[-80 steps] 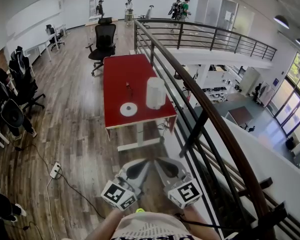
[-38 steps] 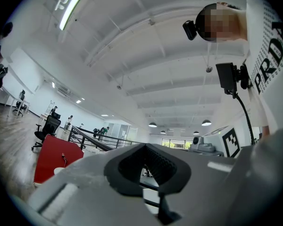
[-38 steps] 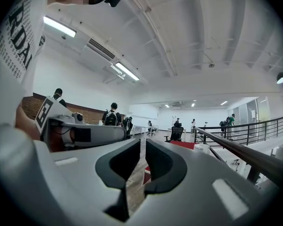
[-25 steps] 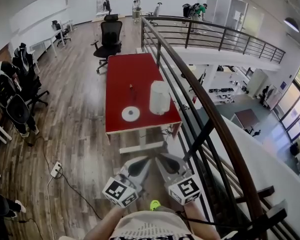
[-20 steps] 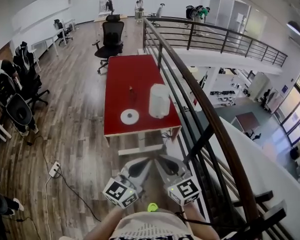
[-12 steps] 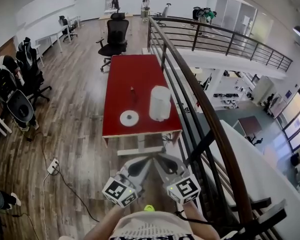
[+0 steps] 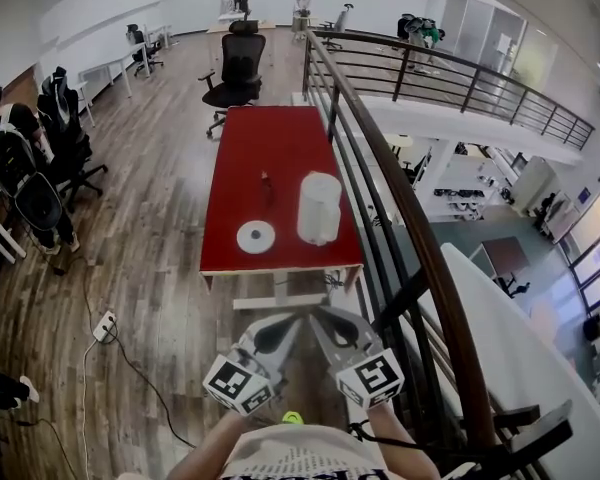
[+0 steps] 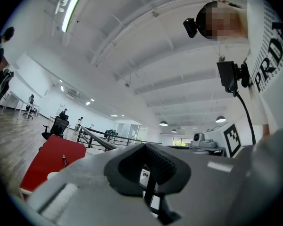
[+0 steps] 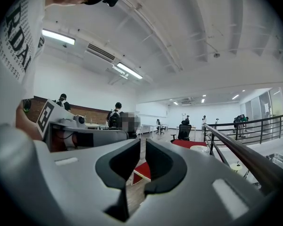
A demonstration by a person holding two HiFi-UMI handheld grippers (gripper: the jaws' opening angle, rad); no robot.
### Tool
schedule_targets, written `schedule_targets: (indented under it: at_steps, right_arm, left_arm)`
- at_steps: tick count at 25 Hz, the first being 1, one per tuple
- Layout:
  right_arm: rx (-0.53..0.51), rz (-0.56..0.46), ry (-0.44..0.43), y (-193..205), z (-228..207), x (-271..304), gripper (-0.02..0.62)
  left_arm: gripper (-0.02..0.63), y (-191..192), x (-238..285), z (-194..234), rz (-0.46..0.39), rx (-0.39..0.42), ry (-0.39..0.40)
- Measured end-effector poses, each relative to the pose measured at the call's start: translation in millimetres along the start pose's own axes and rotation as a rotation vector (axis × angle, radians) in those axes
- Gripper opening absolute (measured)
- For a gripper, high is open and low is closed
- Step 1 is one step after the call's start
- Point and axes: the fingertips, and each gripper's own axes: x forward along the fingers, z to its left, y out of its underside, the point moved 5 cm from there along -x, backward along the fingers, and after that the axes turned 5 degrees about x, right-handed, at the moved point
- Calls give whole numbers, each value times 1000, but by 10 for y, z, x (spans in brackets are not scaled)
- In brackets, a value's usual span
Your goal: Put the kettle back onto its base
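Your left tongs (image 7: 286, 326) and right tongs (image 7: 324, 324) are both pinched narrow, holding nothing, side by side. Well ahead, the white kettle (image 7: 319, 208) stands on the red worktop (image 7: 270, 148), beside its round base (image 7: 256, 236).

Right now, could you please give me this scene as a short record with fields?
table: red, ahead of the person
kettle: white, upright on the table, not on its base
base: round, white, left of the kettle in the head view, apart from it
left gripper: shut, empty, short of the table
right gripper: shut, empty, short of the table
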Motion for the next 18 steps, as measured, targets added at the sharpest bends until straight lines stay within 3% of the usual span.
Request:
schedule_targets:
  at_steps: [18]
  right_arm:
    - [9,20,20,32,-283,191,31]
  left_arm:
    - [-8,7,308,255,1,-1,0]
